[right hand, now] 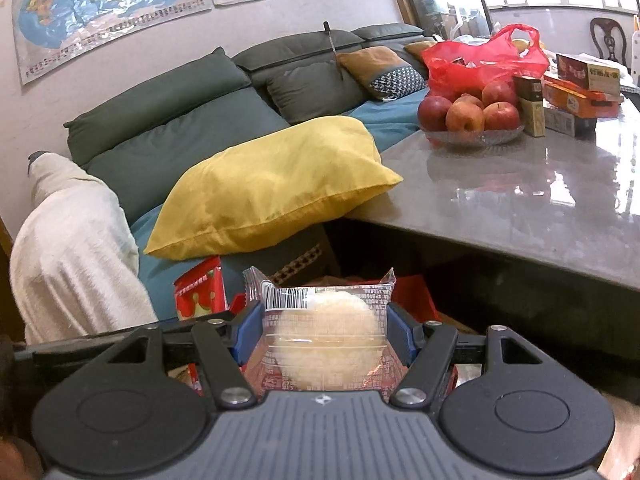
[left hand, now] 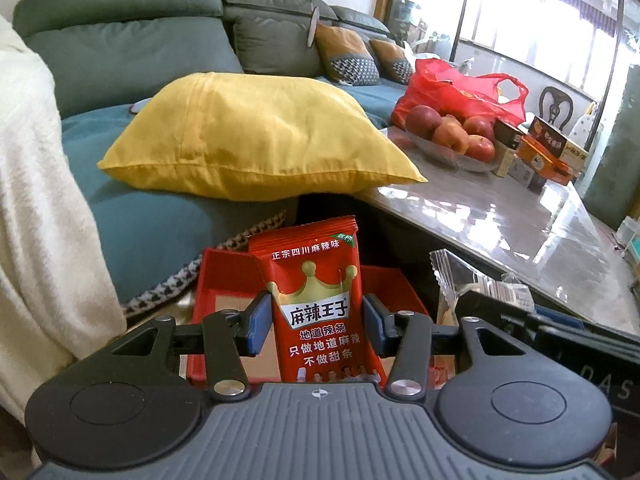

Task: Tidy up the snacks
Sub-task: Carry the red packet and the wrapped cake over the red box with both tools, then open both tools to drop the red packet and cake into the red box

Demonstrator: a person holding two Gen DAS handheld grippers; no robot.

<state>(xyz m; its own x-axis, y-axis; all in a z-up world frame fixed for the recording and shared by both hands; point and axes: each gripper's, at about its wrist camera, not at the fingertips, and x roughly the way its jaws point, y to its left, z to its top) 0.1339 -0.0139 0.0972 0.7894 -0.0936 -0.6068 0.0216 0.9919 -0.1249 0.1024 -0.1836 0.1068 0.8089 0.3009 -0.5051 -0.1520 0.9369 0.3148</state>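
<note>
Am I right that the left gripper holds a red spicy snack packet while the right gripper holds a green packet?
Not quite. The right gripper is shut on a clear packet with a pale round cake, as the right wrist view shows. The left gripper does hold the red spicy snack packet.

Glossy grey table (right hand: 520, 184): glass bowl of apples (right hand: 474, 120) near far edge, red plastic bag (right hand: 486, 60) behind it, stacked boxes (right hand: 576, 92) beside bowl toward far corner. Yellow cushion (right hand: 276, 184) overlaps near-left corner.

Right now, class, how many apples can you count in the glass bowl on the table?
4 visible in the glass bowl: a dark apple at the left, one in front, one at the right, one behind. More may be hidden.
</note>
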